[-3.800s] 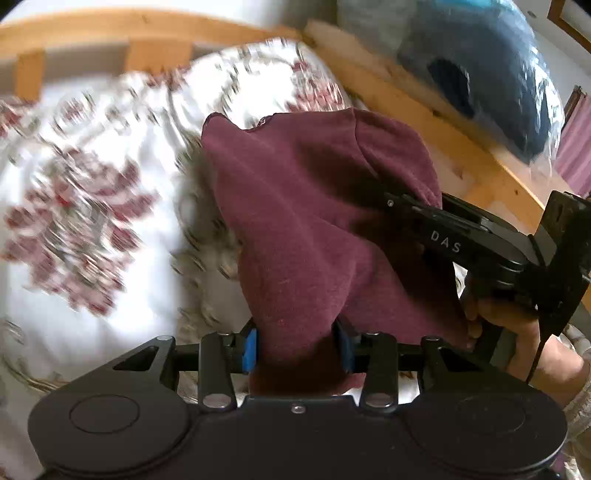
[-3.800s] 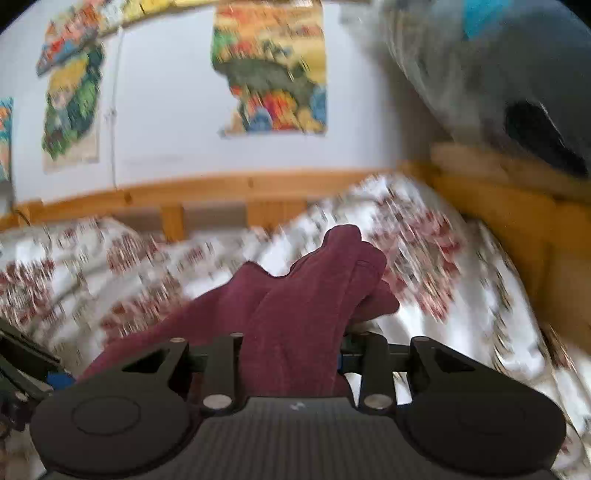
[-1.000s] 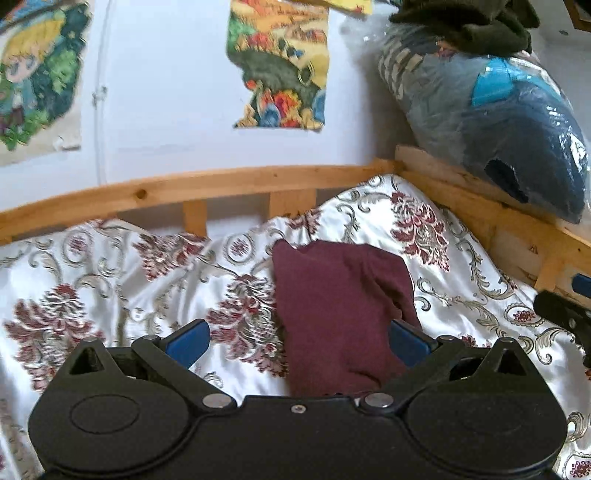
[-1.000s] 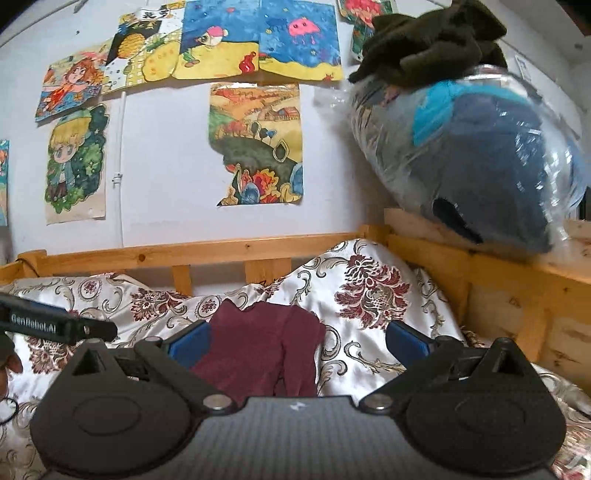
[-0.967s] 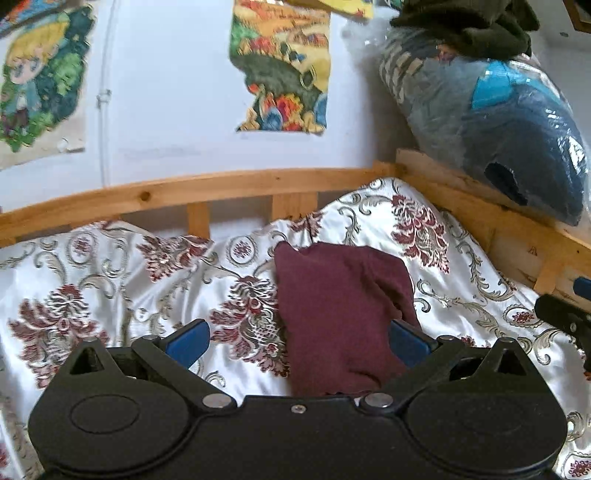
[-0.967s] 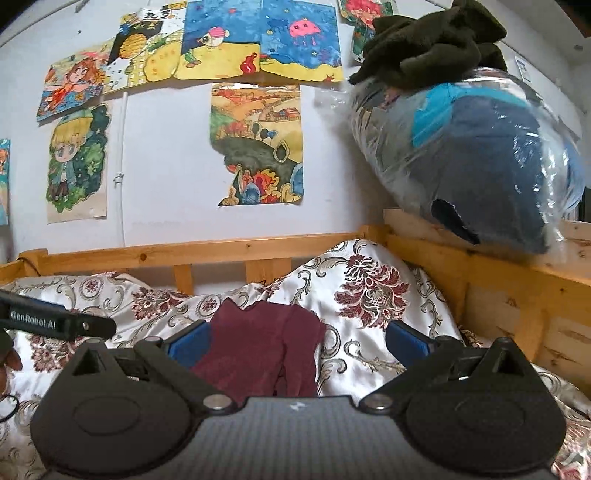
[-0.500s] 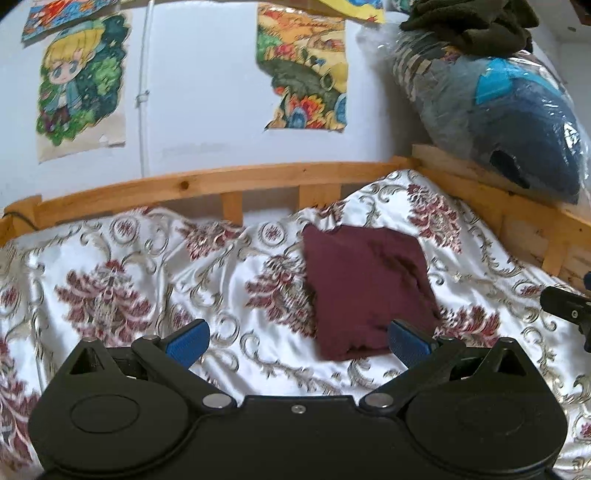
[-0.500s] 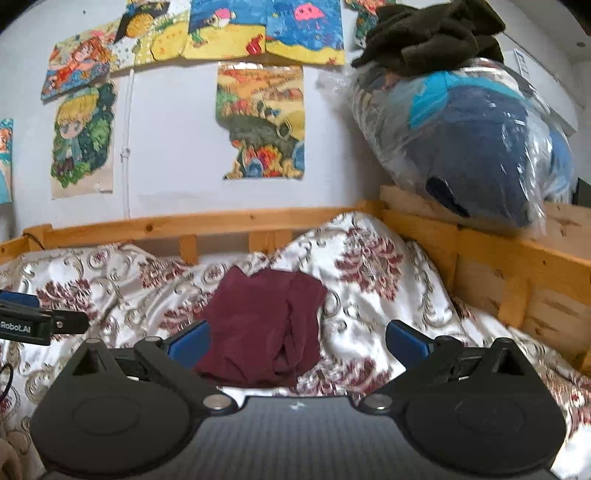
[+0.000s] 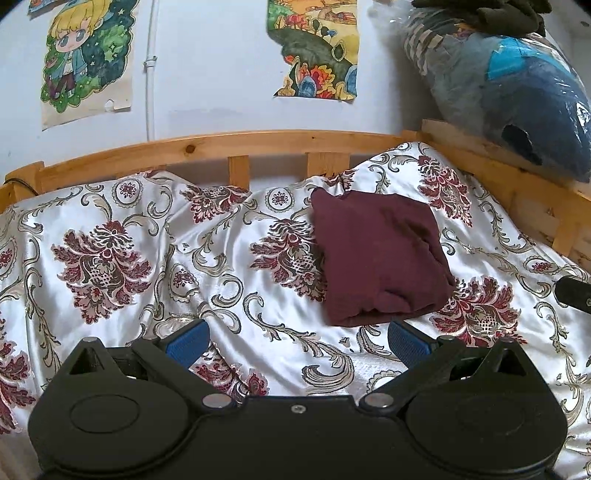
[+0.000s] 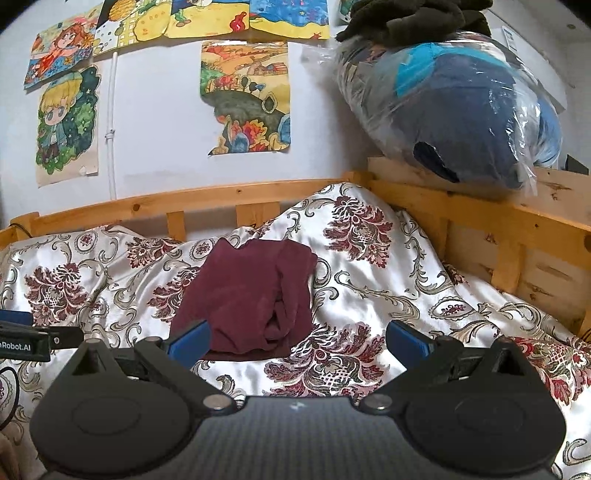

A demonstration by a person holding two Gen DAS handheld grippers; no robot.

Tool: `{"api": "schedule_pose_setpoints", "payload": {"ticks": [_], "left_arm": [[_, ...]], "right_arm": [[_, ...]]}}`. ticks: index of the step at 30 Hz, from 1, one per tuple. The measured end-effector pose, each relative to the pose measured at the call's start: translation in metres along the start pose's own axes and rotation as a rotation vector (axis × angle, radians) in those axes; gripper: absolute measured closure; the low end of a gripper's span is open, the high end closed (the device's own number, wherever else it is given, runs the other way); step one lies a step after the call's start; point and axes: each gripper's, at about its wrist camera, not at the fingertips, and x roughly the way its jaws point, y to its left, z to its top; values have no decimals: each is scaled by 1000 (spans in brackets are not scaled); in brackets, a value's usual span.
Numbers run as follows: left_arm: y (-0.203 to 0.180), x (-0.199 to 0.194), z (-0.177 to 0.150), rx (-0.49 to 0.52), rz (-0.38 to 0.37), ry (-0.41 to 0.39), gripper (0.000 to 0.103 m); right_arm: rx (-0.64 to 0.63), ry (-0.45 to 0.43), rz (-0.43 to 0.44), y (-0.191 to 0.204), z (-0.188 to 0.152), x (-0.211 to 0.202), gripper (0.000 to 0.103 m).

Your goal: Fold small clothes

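Note:
A folded maroon garment (image 9: 376,254) lies on the white bedspread with dark red flowers (image 9: 147,266), toward the far right of the bed. It also shows in the right wrist view (image 10: 251,295). My left gripper (image 9: 295,341) is open and empty, pulled back a short way in front of the garment. My right gripper (image 10: 297,341) is open and empty, with the garment just beyond its left finger (image 10: 188,341). The left gripper's body (image 10: 26,341) shows at the left edge of the right wrist view.
A wooden bed rail (image 9: 236,146) runs along the back and the right side (image 10: 480,221). A plastic-wrapped bundle of bedding (image 10: 461,110) sits on the right rail, with a dark cloth (image 10: 413,18) on top. Posters hang on the wall (image 9: 207,74).
Both grippers were shut on the garment 3.8 s ago and have let it go. Over the last second both have drawn back from it, so it lies farther off on the bedspread.

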Motion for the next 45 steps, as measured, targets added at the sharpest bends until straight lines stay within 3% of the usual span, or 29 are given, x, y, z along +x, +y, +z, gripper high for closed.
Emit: {"api": "schedule_pose_setpoints", "payload": {"ticks": [45], "left_arm": [[-2, -2, 0, 4, 1, -6, 1]], "right_arm": [[-5, -7, 5, 3, 3, 0, 0]]}}
